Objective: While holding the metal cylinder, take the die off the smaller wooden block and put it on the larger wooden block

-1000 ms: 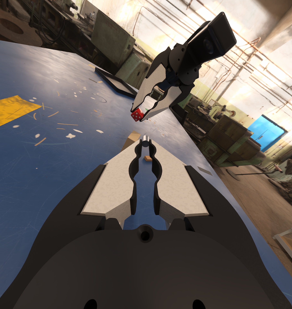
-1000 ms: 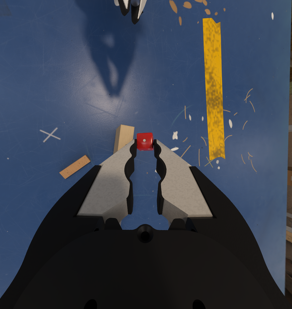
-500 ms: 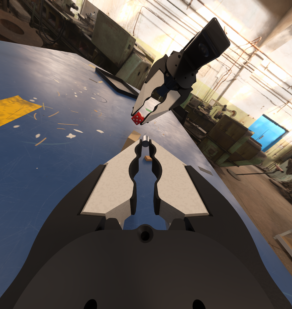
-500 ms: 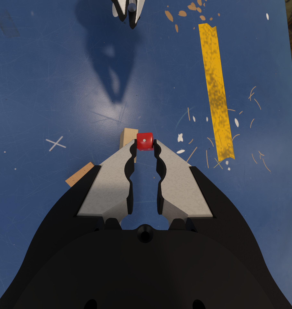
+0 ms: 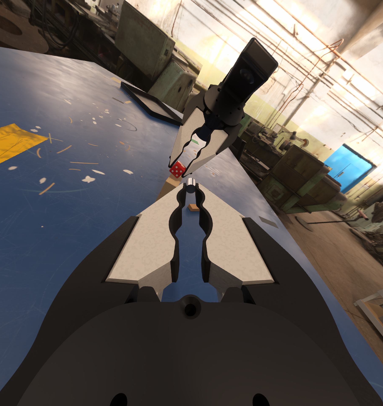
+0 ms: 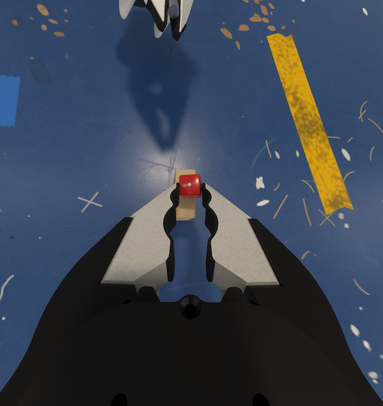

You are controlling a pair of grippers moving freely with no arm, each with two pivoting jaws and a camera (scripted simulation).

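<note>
My left gripper is shut on a short metal cylinder and holds it above the blue table. My right gripper is shut on a red die and holds it directly over the larger, pale wooden block, which lies flat on the table. In the left wrist view the right gripper points down with the die just above that block. The smaller, flat wooden block lies bare between my left fingers' outlines. The left gripper also shows at the top of the right wrist view.
A black flat tray lies at the table's far edge. Yellow tape and blue tape are stuck flat on the table, with paint specks around. The table's edge runs along the right in the left wrist view.
My right gripper has carried the die sideways from beside the larger block to over it and has come lower. The smaller block has left the right wrist view. The left gripper has stayed still.
</note>
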